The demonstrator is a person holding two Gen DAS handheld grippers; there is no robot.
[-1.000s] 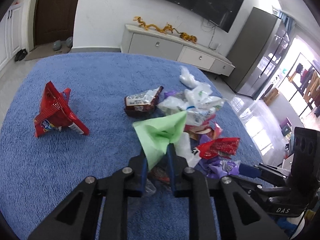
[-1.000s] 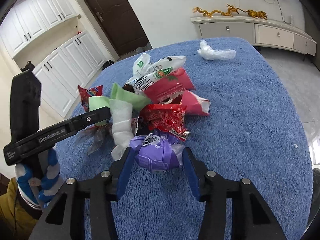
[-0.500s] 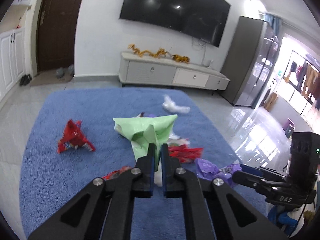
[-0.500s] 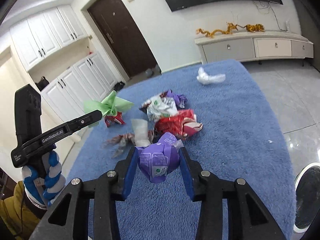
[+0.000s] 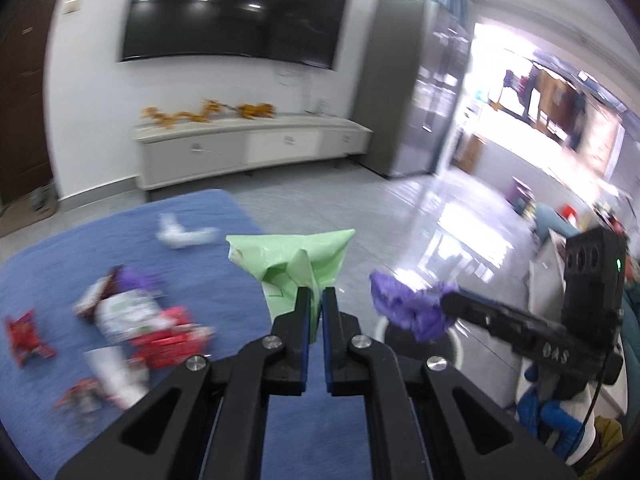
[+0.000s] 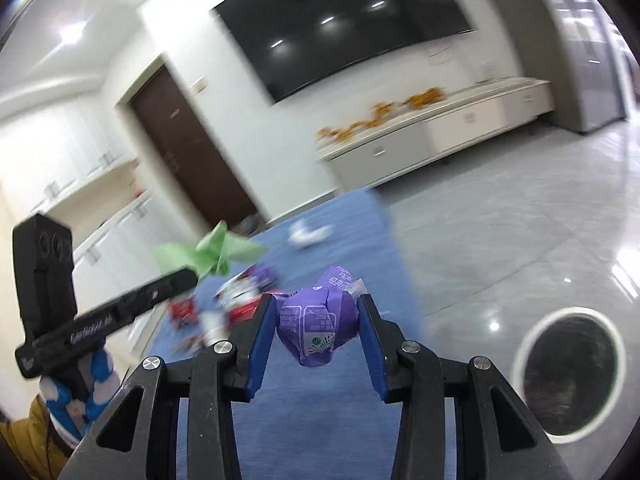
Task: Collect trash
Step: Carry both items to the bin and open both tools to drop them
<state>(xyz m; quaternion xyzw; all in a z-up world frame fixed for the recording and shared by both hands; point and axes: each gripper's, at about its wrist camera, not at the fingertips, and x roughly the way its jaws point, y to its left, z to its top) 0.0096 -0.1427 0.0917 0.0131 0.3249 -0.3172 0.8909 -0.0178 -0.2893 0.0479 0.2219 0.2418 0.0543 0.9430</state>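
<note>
Blue fleecy rug (image 5: 60,280): small red crinkled packet (image 5: 26,338) at far left; heap of white and red wrappers (image 5: 144,324); white crumpled plastic bag (image 5: 184,236) apart, near the far edge. Left gripper (image 5: 316,312): jaws pinched together on a pale green crumpled plastic sheet (image 5: 296,264), held clear above the rug. Right gripper (image 6: 316,328): blue pads part-open, pressing both sides of a purple crumpled snack bag (image 6: 316,324), lifted off the rug. Round white-rimmed bin, dark-lined (image 6: 568,372): on grey floor tiles, lower right
</note>
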